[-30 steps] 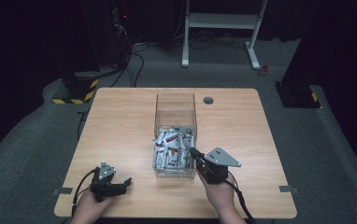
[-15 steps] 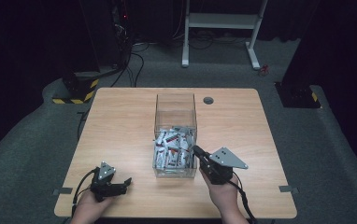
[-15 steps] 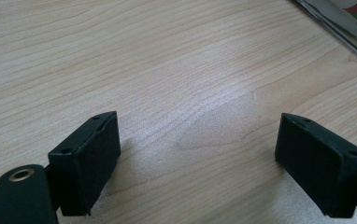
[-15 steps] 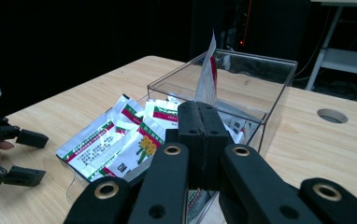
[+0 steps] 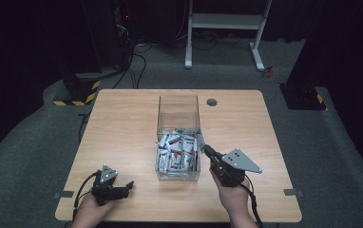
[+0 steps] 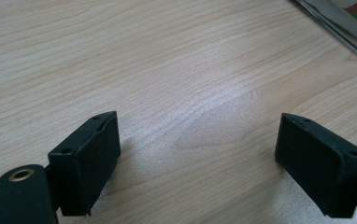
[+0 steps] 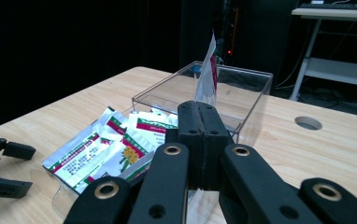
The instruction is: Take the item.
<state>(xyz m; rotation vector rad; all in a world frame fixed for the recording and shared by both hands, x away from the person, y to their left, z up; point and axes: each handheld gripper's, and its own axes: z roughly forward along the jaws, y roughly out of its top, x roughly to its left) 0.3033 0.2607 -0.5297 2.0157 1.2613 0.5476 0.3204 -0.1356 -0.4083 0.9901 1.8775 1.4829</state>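
The right tool [image 5: 204, 148] is clamped tight on one white sachet [image 7: 208, 74], which stands up edge-on from between its closed jaws, lifted above the right rim of the clear box [image 5: 178, 102]. In the high view that sachet [image 5: 200, 139] hangs just at the box's right wall, over the heap of sachets [image 5: 176, 154] lying in the near half of the box; the far half is bare. The box sits mid-counter, long side running away from the person. The left tool [image 6: 197, 154] rests low at the near left of the counter [image 5: 122, 123], jaws spread wide with nothing but bare wood between them, well apart from the box, whose corner shows at the top right of its own view. Open wood lies on both sides of the box, and a round cable hole [image 5: 211, 102] sits near the far edge
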